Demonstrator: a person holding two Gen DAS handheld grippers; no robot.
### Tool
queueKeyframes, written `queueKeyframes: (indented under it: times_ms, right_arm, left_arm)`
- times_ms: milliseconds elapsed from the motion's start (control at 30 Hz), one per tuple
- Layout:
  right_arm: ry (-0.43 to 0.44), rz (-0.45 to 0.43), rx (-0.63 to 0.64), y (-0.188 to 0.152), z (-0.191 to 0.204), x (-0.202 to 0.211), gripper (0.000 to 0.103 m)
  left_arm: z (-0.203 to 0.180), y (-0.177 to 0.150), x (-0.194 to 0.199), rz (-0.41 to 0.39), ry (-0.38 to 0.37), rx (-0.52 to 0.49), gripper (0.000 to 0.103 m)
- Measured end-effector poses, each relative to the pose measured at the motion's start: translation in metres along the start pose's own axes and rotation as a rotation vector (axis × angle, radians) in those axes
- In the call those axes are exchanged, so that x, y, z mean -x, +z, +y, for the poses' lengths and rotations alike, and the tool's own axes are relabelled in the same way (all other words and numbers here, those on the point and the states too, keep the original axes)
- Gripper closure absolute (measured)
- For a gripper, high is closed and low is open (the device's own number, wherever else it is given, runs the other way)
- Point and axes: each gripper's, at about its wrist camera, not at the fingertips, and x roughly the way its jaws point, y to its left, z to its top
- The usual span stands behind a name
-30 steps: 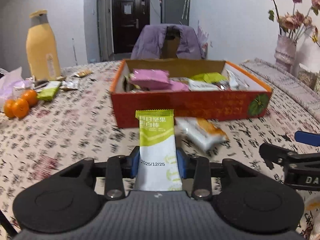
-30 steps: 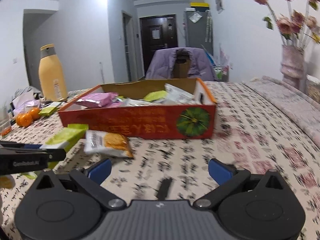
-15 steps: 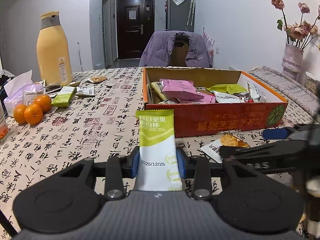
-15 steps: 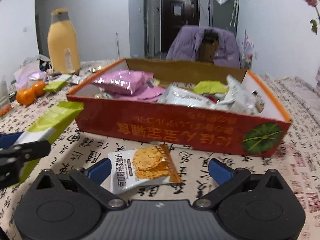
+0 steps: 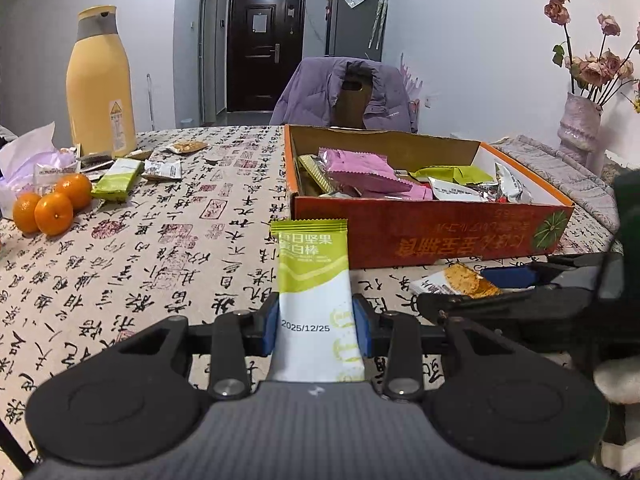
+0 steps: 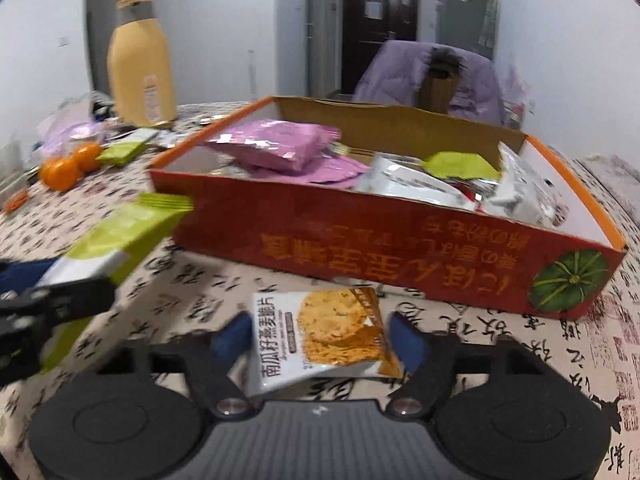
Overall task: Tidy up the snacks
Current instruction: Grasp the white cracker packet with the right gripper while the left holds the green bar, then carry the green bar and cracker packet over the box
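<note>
The left gripper (image 5: 315, 330) clamps a green-and-white nut bar (image 5: 314, 280) before the orange snack box (image 5: 432, 232), while the right gripper (image 6: 318, 338) brackets a cracker packet (image 6: 320, 332) on the tablecloth (image 5: 140, 264), jaws apart.

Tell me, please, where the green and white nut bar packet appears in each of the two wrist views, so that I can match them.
Left wrist view: the nut bar packet stands upright at lower centre, clamped in the left gripper.
Right wrist view: the same packet slants along the left edge, green end near the box corner.
Shared landmark: the red snack box, right of centre in the left view, across the middle in the right view.
</note>
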Motion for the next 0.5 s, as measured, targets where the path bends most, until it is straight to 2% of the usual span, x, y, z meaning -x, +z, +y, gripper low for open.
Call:
queueKeyframes:
  times_ms: [100,167,500]
  right_arm:
    - [0.015,-0.009,0.014,-0.005,0.001,0.008,0.044]
    - [0.011,-0.018,0.008,-0.009,0.000,0.013,0.046]
    - [0.025,-0.121,-0.037,-0.012,-0.019,0.049,0.046]
  left_arm:
    - [0.000,-0.003,0.002,0.003,-0.005,0.003,0.065]
    - [-0.001,-0.004,0.004,0.002,-0.009,0.006,0.065]
    - [-0.015,0.002,0.024,-0.048,-0.032,-0.028,0.065]
